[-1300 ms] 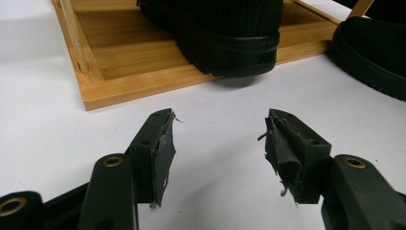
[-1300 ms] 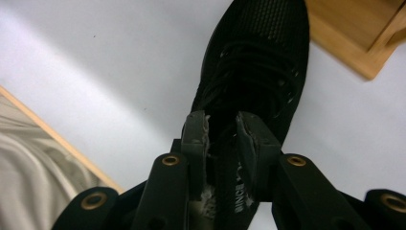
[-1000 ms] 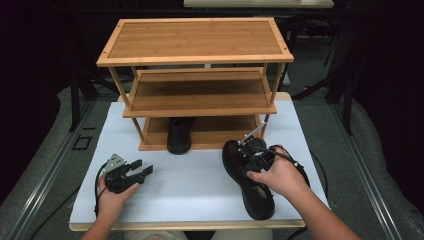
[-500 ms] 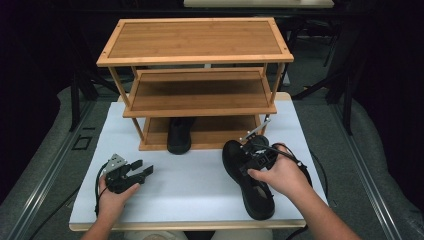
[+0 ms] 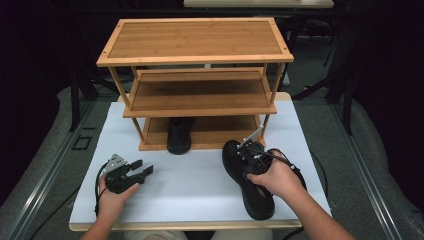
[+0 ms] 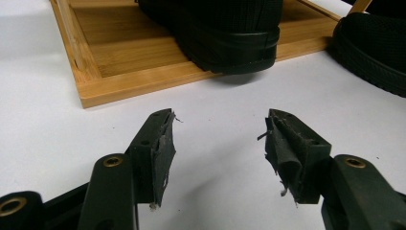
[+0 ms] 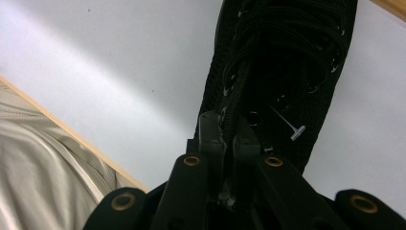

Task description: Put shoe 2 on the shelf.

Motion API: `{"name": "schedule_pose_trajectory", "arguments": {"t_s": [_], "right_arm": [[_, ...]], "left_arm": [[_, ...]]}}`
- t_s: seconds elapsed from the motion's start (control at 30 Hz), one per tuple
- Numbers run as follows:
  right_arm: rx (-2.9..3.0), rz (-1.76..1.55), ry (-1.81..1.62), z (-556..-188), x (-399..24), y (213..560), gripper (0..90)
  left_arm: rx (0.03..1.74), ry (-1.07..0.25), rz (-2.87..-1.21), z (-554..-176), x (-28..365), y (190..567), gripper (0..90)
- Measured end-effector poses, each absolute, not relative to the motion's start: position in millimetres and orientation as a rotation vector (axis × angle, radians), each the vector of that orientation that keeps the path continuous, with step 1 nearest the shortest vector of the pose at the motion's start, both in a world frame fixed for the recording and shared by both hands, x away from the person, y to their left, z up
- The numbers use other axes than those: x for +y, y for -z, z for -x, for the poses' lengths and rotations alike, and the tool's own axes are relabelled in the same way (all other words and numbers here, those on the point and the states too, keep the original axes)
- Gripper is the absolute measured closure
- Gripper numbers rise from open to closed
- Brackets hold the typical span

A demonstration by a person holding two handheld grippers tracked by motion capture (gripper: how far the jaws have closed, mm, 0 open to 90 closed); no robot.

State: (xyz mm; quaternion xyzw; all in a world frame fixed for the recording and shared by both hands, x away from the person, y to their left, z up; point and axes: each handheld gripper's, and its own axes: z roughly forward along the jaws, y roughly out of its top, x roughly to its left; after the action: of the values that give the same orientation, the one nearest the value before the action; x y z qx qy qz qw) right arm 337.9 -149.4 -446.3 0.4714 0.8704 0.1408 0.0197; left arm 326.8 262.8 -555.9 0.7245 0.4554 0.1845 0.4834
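The white-topped desk (image 5: 200, 185) with its pale wooden edge carried everything, and on its far half stood a three-tier bamboo shoe rack (image 5: 195, 40) with a broad flat top, a middle shelf and a low bottom shelf. One black shoe (image 5: 179, 135) sat on the bottom shelf, its end reaching just past the front rail; in the left gripper view that rounded rubber end (image 6: 230, 43) overhung the rail. A second black lace-up shoe (image 5: 250, 180) lay on the desk in front of the rack's right leg, lengthwise toward the person, one end near the rack and the other near the desk's front edge. The person's right hand (image 5: 277, 177) rested over the middle of this shoe, holding the right claw (image 5: 250, 155) down on its upper. In the right gripper view the right claw (image 7: 229, 129) had just been closing and its jaws stood pressed together, pinching the shoe's mesh upper beside the black laces (image 7: 287, 52); a small white plastic tag (image 7: 289, 127) stuck out from the eyelets close by. The left hand (image 5: 112, 192) lay on the desk toward the front left, well apart from both shoes, holding the left claw (image 5: 142, 172) level and pointed toward the rack. In the left gripper view the left claw (image 6: 218, 139) stood spread with bare desk between its worn pads (image 6: 165, 151).
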Motion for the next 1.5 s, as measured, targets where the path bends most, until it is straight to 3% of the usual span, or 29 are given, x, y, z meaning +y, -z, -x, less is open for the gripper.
{"name": "schedule_pose_trajectory", "arguments": {"t_s": [0.57,1.5], "right_arm": [[2.605,-1.506,-0.654,-337,-157,430,87.5],[2.446,-1.581,-0.929,-415,-95,446,86.7]], "left_arm": [[1.108,-0.45,-1.766,-327,263,556,43.2],[1.108,-0.437,-1.766,-329,264,557,43.2]]}}
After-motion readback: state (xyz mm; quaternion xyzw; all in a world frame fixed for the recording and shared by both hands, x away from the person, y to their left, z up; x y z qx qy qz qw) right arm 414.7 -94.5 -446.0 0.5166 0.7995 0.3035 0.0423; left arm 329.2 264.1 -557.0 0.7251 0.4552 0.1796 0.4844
